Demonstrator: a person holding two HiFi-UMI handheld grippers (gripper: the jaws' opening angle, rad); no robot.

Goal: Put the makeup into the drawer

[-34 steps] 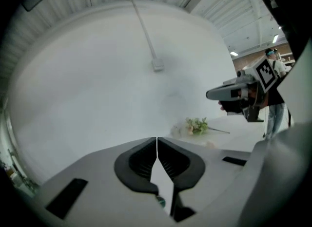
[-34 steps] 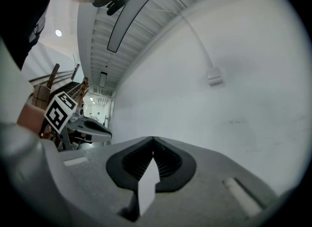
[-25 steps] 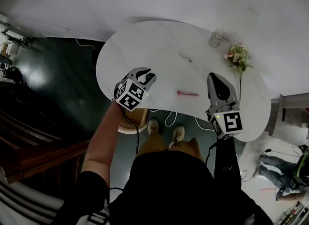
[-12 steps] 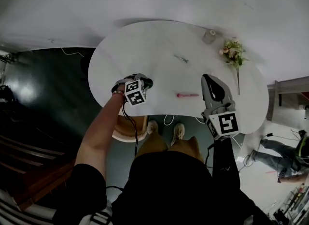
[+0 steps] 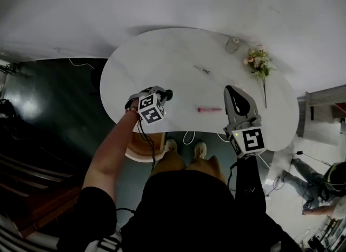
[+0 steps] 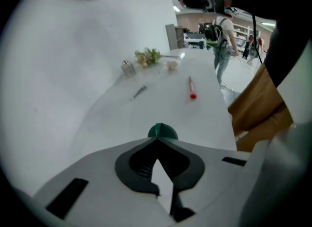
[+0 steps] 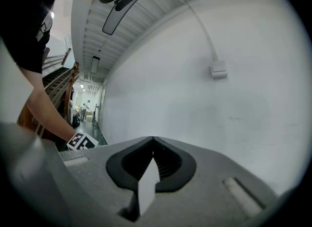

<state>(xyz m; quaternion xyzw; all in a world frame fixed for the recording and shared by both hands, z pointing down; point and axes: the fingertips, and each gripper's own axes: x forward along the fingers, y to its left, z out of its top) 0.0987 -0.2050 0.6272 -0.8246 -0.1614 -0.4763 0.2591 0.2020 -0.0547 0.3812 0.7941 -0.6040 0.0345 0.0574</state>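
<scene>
The white, rounded worktop stands against a plain white wall, with dark floor off to my left. The makeup, 1 slim pink stick, lies flat near the front edge, between my 2 claws and touching neither. Further back are a small metal piece, a little bottle and a sprig of flowers, all well apart from the stick.

My left claw is tipped down at the front left edge, jaws pressed together. A green rounded thing shows just past their tips. I cannot tell whether they pinch it or only sit in front of it. My right claw hovers nearly level over the right side, facing the wall, jaws together with nothing between them.

I see no drawer in any view, so I judge the task barely begun.

- If the green thing is the drawer's pull, a tip-only hold could slip off as I draw it out.
- The stick is thin and probably round. A claw brought down without opening would shove it, and so close to the rim it could roll off.
- An off-centre pinch could squirt it sideways.
</scene>
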